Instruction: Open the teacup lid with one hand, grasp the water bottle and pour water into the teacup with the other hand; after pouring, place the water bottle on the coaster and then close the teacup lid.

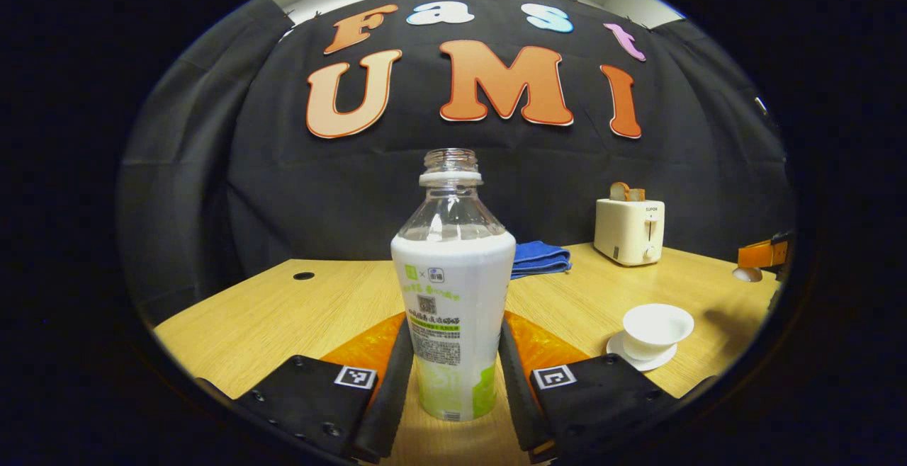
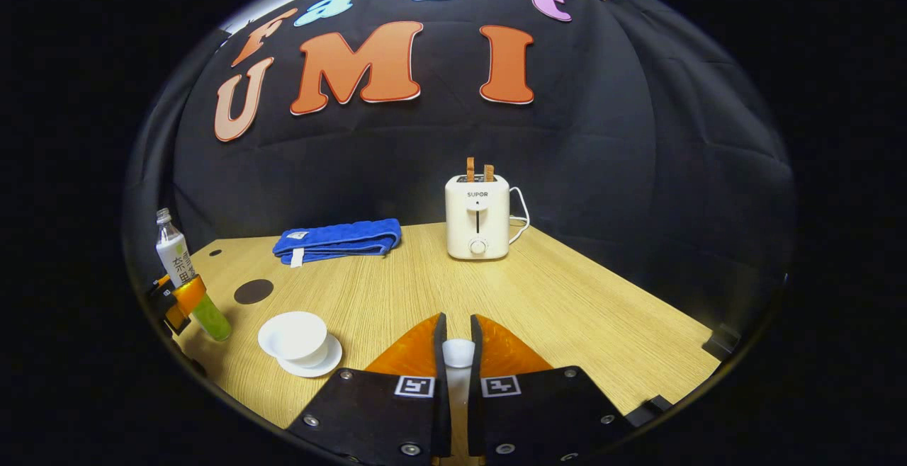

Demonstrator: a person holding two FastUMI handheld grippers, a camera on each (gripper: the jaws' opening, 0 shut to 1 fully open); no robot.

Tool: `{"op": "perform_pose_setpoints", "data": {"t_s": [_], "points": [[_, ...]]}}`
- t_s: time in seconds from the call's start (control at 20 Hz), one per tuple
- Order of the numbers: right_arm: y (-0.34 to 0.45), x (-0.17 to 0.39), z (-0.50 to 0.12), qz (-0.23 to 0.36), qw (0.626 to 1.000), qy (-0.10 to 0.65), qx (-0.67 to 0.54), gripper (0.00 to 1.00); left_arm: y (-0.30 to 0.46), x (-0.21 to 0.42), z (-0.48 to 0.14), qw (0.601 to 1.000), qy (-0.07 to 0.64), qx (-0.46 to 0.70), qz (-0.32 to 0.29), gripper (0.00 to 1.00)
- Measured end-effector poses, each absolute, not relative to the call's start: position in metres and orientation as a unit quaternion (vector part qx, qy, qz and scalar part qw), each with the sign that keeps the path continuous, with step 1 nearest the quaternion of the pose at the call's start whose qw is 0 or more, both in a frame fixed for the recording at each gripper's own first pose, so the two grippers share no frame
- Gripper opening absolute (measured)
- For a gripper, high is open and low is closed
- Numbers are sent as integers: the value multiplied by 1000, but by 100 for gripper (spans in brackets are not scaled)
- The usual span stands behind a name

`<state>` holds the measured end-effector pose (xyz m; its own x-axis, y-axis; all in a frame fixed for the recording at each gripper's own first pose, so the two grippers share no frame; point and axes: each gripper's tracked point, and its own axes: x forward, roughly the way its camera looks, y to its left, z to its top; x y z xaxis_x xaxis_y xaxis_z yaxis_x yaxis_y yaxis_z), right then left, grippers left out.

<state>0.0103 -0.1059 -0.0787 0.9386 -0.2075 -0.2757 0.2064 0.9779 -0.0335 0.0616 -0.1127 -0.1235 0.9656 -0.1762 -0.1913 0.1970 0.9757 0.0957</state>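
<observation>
In the left gripper view an uncapped water bottle with a white and green label stands upright between my left gripper's fingers, which press on both its sides. To its right the white teacup sits uncovered on its saucer. In the right gripper view my right gripper is shut on the white teacup lid, held over the table right of the teacup. A dark round coaster lies behind the cup, near the bottle. I cannot tell whether the bottle's base touches the table.
A cream toaster with two bread slices stands at the back of the wooden table. A folded blue towel lies at the back, left of the toaster. The right gripper shows at the far right edge of the left gripper view.
</observation>
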Motion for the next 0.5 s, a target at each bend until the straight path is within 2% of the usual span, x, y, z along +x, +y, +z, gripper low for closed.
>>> {"op": "perform_pose_setpoints", "data": {"t_s": [0.15,0.5], "points": [[-107,8,-78,-106,985,139,1,10,-115,63,-109,986,82,101,-107,65],[-110,1,-72,-108,985,134,7,10,-154,63,-97,957,82,209,-183,65]]}}
